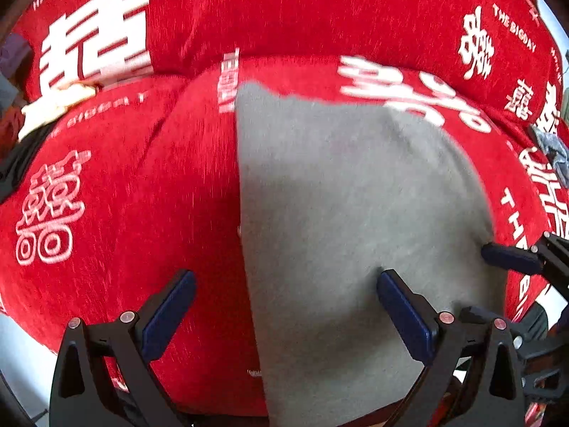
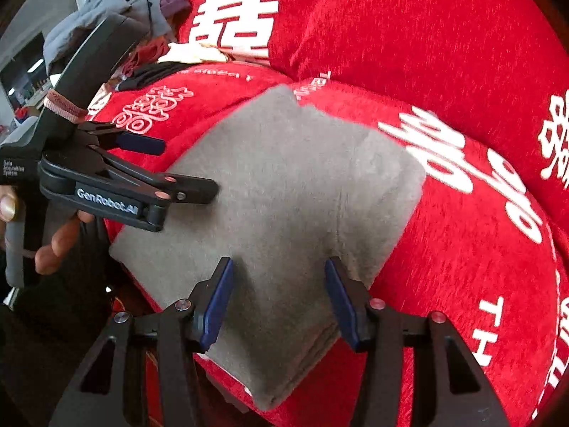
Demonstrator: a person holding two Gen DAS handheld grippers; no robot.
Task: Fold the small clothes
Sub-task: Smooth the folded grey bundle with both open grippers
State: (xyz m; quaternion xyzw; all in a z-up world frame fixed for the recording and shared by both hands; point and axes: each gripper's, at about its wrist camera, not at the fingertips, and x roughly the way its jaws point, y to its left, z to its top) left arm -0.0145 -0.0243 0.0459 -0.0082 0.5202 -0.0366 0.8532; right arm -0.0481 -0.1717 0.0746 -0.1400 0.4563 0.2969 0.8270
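Note:
A grey garment [image 1: 355,206] lies folded flat into a rough rectangle on a red sofa cushion [image 1: 135,185]; it also shows in the right wrist view [image 2: 291,185]. My left gripper [image 1: 284,302] is open, its jaws straddling the garment's left edge just above the cloth. My right gripper [image 2: 277,295] is open over the garment's near corner, holding nothing. The left gripper [image 2: 188,167] shows in the right wrist view, over the garment's left side. One of the right gripper's fingers [image 1: 512,256] shows at the right edge of the left wrist view.
The red cover with white characters also drapes the sofa backrest [image 2: 409,28]. A pile of other clothes [image 2: 117,7] lies at the far left end of the sofa, with a cream item [image 2: 192,53] beside it.

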